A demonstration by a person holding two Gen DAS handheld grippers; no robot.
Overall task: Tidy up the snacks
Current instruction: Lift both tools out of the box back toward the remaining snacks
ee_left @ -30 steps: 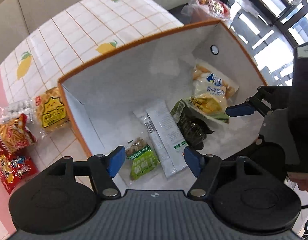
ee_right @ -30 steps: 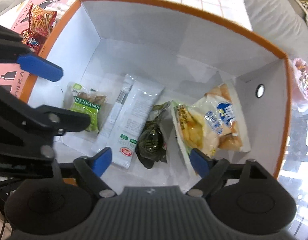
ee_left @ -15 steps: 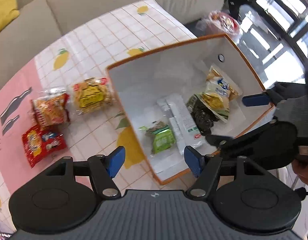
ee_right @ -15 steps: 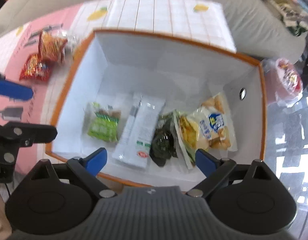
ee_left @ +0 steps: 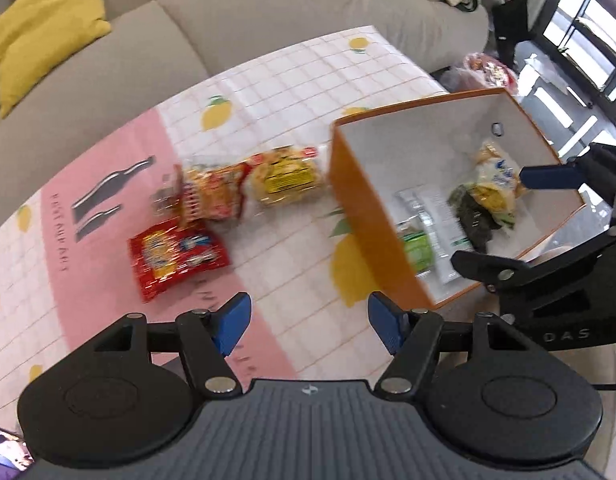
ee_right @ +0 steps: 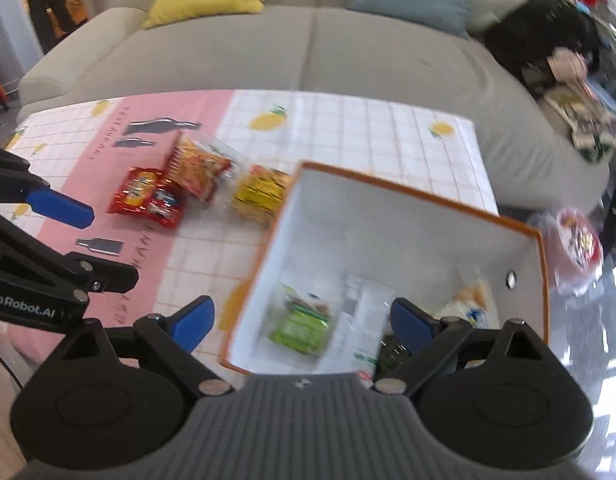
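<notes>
Left wrist view — left tongs point(ee_left: 309, 322) wide apart, empty; right tongs point(ee_right: 302, 322) likewise — nothing touched.

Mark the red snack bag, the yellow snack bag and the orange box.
red snack bag point(ee_left: 179, 257), left wrist view, front middle.
yellow snack bag point(ee_left: 285, 178), left wrist view, label.
orange box point(ee_left: 368, 216), left wrist view, outer side wall.

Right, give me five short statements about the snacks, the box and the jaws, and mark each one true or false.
1. The left gripper holds a packet. False: its jaws are open and empty.
2. The green raisin packet lies inside the orange-rimmed box. True.
3. The red packet lies inside the box. False: it lies on the tablecloth, outside it.
4. The yellow packet lies beside the box's outer wall. True.
5. The right gripper is shut. False: its jaws are open.
</notes>
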